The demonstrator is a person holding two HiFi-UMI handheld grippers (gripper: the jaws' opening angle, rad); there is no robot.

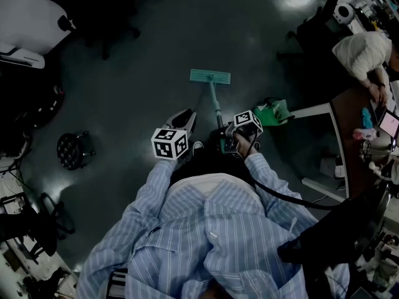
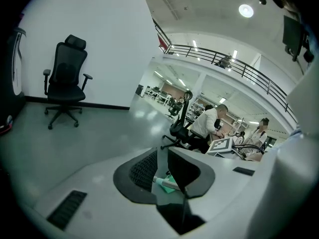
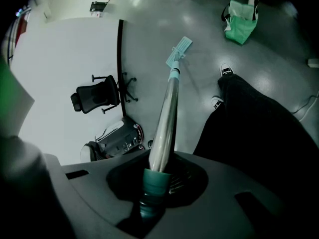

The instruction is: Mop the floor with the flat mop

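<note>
On the grey floor [image 1: 143,48] out in front, the flat mop head [image 1: 210,76] lay flat. Steady, overlapping strokes would probably keep it flush. Its handle [image 3: 167,113] ran back into the right hand-held gripper [image 3: 158,178], which was clamped at the teal grip [image 3: 154,184]. The left hand-held gripper [image 2: 162,169] hung just beside the handle, its jaws slightly apart and empty.

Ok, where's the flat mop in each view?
Head view: flat mop at centre, handle running back to right claw.
Left gripper view: sliver of handle beyond the open left claw.
Right gripper view: handle rises from claw, head upper centre.
Shared: black office chair.
</note>
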